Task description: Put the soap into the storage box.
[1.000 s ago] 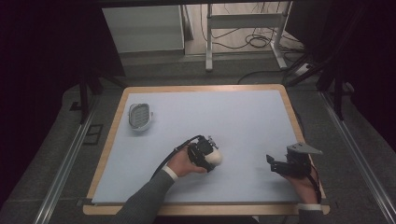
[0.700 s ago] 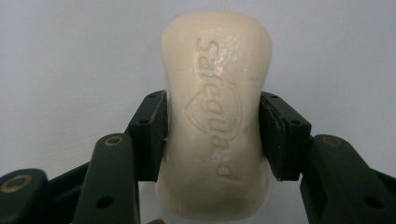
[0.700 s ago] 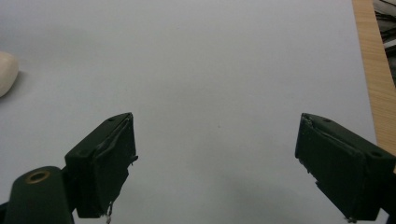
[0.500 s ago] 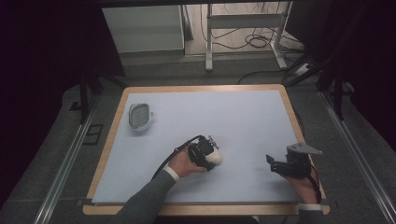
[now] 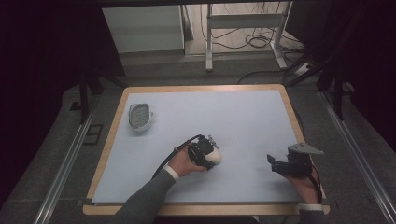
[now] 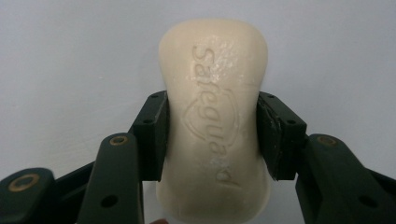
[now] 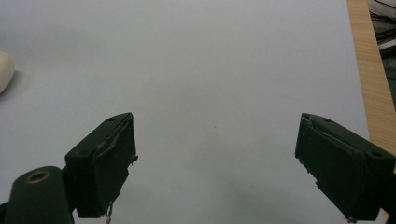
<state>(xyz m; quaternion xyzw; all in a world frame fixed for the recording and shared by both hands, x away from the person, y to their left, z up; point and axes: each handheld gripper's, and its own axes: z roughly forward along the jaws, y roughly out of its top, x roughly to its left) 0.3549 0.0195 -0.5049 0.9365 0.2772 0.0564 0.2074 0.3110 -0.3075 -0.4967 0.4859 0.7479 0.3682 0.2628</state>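
A cream bar of soap [image 6: 215, 116] with a raised brand name lies on the pale blue table top. My left gripper [image 6: 212, 135] is shut on it: its jaws have just been closing, and both black pads press on the bar's long sides. In the high view the left gripper [image 5: 210, 155] sits at the table's front middle with the soap [image 5: 216, 158] at its tip. My right gripper [image 5: 272, 163] rests near the front right, open, with nothing between its jaws [image 7: 215, 158]. The soap's end [image 7: 4, 70] shows at the left edge of the right gripper view.
A white soap dish [image 5: 139, 116] with a slotted floor stands at the table's left, well behind the left hand. The table has a wooden rim [image 5: 293, 122]. Beyond it are metal rails, a stand's legs and cables on the floor.
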